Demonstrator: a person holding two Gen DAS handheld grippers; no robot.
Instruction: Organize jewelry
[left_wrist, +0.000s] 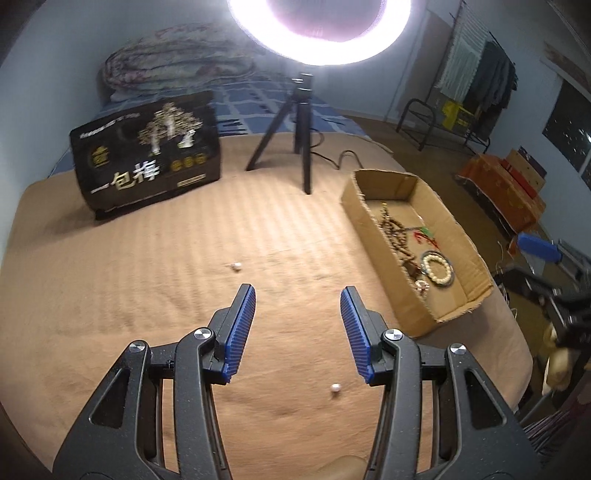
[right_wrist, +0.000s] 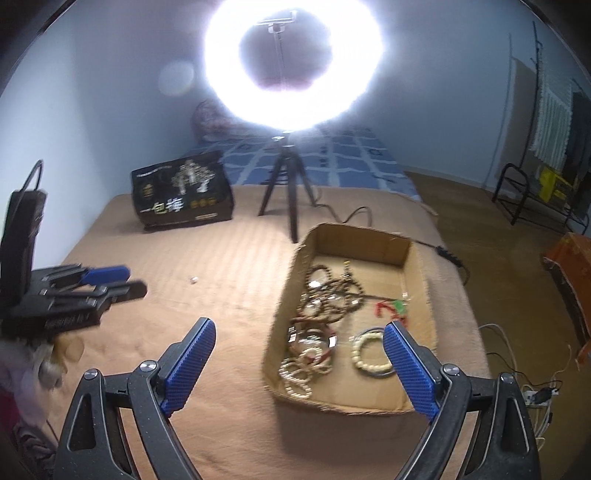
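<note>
My left gripper (left_wrist: 297, 291) hangs open over the tan blanket (left_wrist: 147, 277), nothing between its blue pads. One small white pearl earring (left_wrist: 235, 266) lies just ahead of its left finger. A second pearl (left_wrist: 335, 387) rests on the blanket below, between the fingers. To the right stands a shallow cardboard box (left_wrist: 476, 266) holding brown bead strings (left_wrist: 393, 225) and a cream bead bracelet (left_wrist: 439, 268). My right gripper (right_wrist: 300, 326) is open and empty, in front of the box (right_wrist: 419, 258). The bracelet (right_wrist: 371, 354) lies by its right finger. The left gripper (right_wrist: 110, 280) shows at the left.
A black printed box (left_wrist: 147, 155) stands at the back left of the blanket. A ring light on a black tripod (left_wrist: 299, 133) stands behind, its cable (left_wrist: 347, 157) trailing right. The bed's edge drops off to the right, with cables and a power strip (right_wrist: 539, 395) on the floor.
</note>
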